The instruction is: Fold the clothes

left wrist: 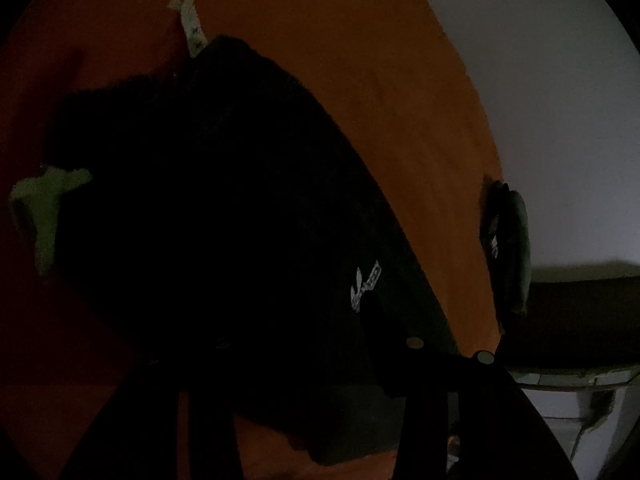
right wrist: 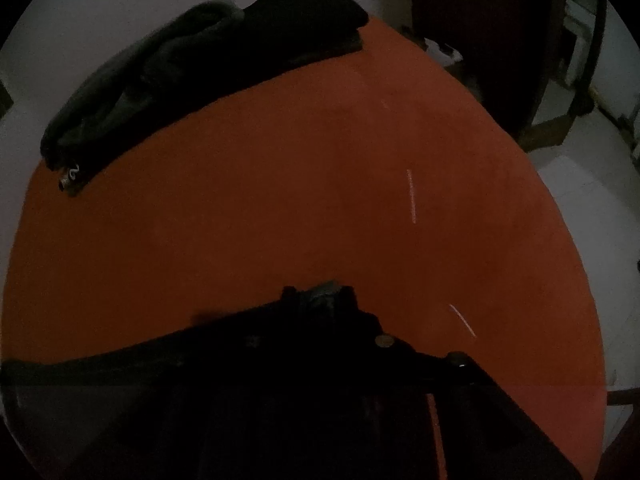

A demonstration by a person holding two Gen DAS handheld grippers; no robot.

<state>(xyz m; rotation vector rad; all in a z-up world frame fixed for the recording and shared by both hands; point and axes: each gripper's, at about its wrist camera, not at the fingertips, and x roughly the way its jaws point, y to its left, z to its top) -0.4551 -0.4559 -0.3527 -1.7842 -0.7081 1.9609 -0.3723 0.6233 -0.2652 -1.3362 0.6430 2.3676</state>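
Nearest the right wrist camera, the right hand-held gripper [right wrist: 318, 300] reached out over the orange surface [right wrist: 280, 200], its dark fingers [right wrist: 289, 295] set a narrow gap apart with a bit of grey cloth [right wrist: 324, 294] between the tips; whether the pads pressed it was too dark to tell. A black garment [right wrist: 140, 364] spread from under the fingers toward the near left. At the far left edge of the surface lay a pile of dark clothes [right wrist: 180, 60], a small white tag showing at its near end. Thin pale marks [right wrist: 411, 196] crossed the orange on the right.

In the left wrist view, the left hand-held gripper [left wrist: 304, 360] hung over a large folded black garment [left wrist: 220, 200] with a white logo [left wrist: 364, 286] close to the right finger. Its fingers were lost in shadow, so its state could not be told. A light green cloth [left wrist: 44, 208] stuck out at the garment's left, and a pale patterned strip [left wrist: 190, 24] beyond its far end.
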